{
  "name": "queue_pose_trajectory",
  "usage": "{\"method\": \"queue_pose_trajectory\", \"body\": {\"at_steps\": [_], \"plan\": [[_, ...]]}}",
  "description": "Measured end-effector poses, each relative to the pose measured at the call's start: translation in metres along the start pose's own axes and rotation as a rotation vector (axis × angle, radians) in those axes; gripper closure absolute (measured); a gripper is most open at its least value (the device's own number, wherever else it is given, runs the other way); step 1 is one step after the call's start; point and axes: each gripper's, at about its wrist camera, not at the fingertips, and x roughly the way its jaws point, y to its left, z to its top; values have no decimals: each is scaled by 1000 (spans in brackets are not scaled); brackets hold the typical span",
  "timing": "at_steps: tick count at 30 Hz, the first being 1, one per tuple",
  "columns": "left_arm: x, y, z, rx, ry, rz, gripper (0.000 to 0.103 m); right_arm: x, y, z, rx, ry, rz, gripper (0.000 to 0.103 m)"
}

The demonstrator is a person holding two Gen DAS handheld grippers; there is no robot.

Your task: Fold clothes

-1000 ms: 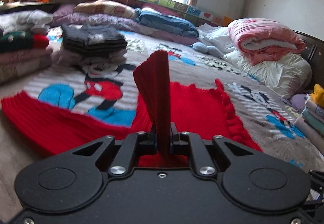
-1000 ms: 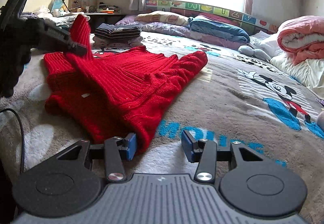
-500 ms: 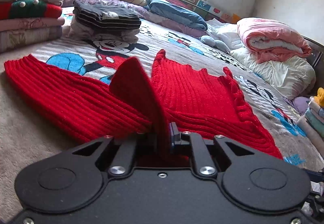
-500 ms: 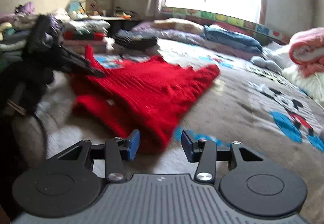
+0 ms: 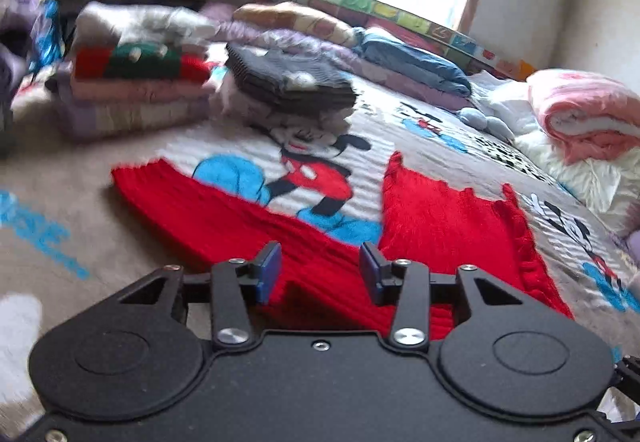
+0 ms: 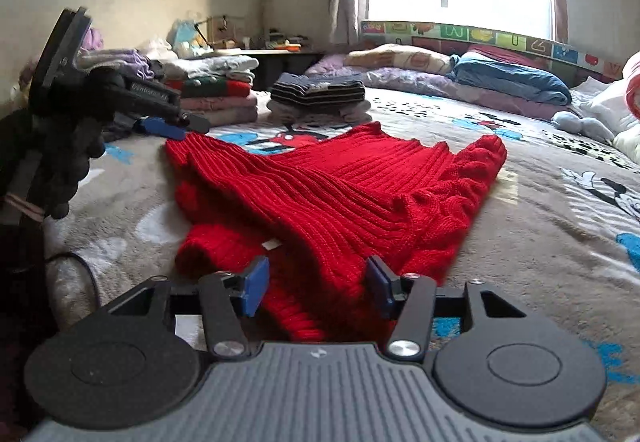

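Red sweater flat, folded sleeve and left gripper seen only from right wrist

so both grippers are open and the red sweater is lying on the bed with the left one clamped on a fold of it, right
Not quite. The left gripper is open like the right gripper, so it clamps nothing; the left wrist view shows its jaws apart with the red sweater lying loose on the bed between and beyond them.
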Motion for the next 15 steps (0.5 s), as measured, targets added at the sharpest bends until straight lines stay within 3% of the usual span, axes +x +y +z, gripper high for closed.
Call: {"method": "queue_pose_trajectory", "body": {"at_steps": [4,9,11,15], "plan": [[12,-46,13,129,32,-110,62,-6,-7,-2,41,-57,-5,50],[44,-126,26,330,56,-281,63,2,-11,-5,58,-32,42,47],[64,-156,30,420,63,-306,70,3,-10,-7,43,-28,53,46],[116,-198,40,516,114,-300,71,4,-7,-11,21,-34,56,45]]}}
